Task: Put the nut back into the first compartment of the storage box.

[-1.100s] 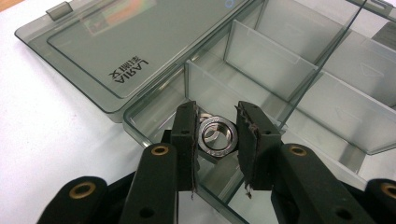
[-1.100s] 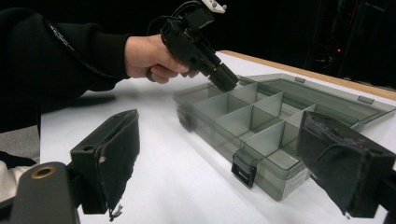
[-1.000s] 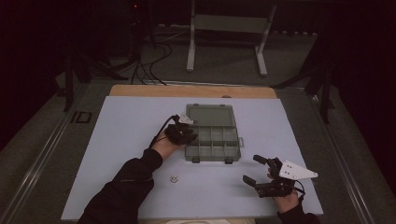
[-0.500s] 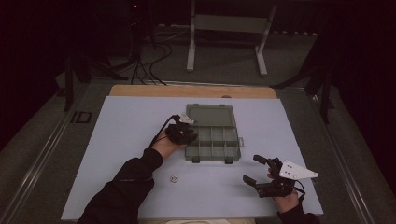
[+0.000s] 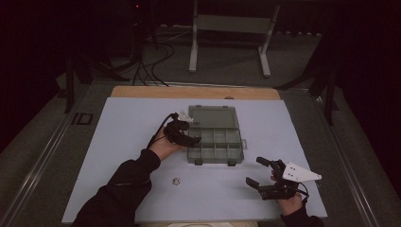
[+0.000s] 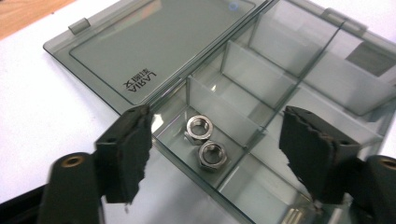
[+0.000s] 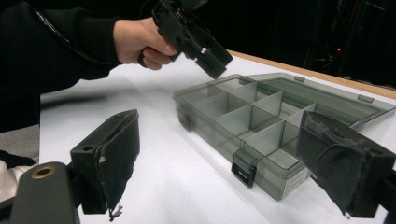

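A smoky clear organizer box (image 5: 215, 160) lies open in the middle of the table, its lid (image 5: 213, 117) folded flat behind it. My left gripper (image 5: 195, 140) hovers over the box's near-left corner, open. Its jaws have just been opening, and nothing is between them. Below it, in the left gripper view, two steel nuts (image 6: 200, 127) (image 6: 214, 155) lie together in one corner compartment, under my left gripper (image 6: 215, 112). A third nut (image 5: 176, 181) lies loose on the table in front of the box. My right gripper (image 5: 254, 171) rests near the front right, open and holding nothing.
The white tabletop (image 5: 123, 142) ends in a wooden strip (image 5: 194, 92) at the back. In the right gripper view the box (image 7: 210, 135) shows two black latches on its front wall, with the left gripper (image 7: 212, 60) above its far corner. Stands and cables stand beyond the table.
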A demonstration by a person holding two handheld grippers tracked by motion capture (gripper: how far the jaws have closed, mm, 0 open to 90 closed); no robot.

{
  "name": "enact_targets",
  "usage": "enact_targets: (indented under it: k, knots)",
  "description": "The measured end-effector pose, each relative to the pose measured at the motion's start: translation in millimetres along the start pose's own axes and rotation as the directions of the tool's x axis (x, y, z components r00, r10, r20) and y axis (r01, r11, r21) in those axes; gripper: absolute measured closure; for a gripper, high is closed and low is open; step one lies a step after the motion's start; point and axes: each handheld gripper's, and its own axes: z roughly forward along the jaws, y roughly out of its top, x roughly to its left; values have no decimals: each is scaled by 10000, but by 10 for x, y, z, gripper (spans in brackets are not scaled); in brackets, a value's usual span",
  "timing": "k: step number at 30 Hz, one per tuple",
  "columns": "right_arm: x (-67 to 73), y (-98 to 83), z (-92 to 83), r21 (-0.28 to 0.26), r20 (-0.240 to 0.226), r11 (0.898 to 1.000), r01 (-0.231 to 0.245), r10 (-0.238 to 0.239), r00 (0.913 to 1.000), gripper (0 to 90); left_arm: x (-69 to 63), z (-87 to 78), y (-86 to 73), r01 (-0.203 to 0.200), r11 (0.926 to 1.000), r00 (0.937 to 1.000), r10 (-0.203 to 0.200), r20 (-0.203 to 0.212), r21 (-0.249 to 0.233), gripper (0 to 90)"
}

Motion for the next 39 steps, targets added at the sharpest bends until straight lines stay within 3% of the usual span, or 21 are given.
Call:
enact_targets:
  k: [4, 10, 15, 24, 28, 39]
  knots:
    - [0, 1, 1, 3, 11, 10000, 3, -3, 10000, 136, -29, -108, -11, -51, 9999, 9999, 53, 115, -116, 157]
    - [-1, 1, 4, 0, 7, 10000, 8, -8, 10000, 136, -75, -251, -42, 38, 9992, 9996, -27, 287, -401, 96]
    - [-2, 2, 8, 3, 17, 10000, 22, -22, 10000, 136, -149, -414, -88, -111, 9980, 9992, 134, 372, -627, 68]
    - [-2, 4, 6, -22, 23, 10000, 22, -22, 10000, 136, -263, -707, -304, -93, 9928, 9980, 168, 615, -1195, 63]
    - [-1, 4, 6, -24, 33, 10000, 20, -20, 10000, 136, -330, -766, -414, -143, 9928, 9960, 247, 863, -1191, 64]
    - [0, 5, 9, -2, 27, 10000, 29, -29, 10000, 136, -512, -874, -671, -478, 9937, 9931, 582, 1022, -1012, 81]
